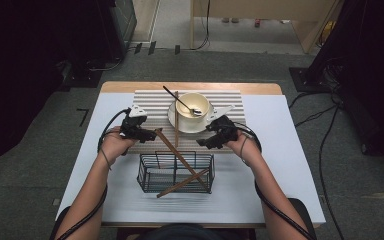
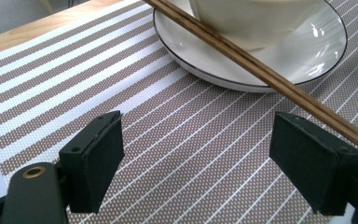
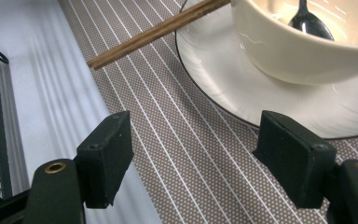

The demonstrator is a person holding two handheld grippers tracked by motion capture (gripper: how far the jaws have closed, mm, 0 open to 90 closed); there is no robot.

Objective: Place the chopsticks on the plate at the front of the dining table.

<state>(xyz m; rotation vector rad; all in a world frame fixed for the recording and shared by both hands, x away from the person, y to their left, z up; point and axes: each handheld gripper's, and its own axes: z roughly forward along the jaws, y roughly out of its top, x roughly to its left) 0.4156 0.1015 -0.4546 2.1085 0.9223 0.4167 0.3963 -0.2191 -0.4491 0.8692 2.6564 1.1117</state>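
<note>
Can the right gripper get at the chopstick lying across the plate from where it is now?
Probably yes. The right gripper is open, and in its own view bare striped mat lies between it and the chopstick's near end. The bowl sits beside, not across, that path.

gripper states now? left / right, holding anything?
Left gripper: open, jaws spread over the striped placemat, holding nothing.
Right gripper: open, jaws spread beside the saucer, holding nothing.

One bowl (image 1: 192,103), one plate (image 1: 180,122), one basket (image 1: 145,172)
</note>
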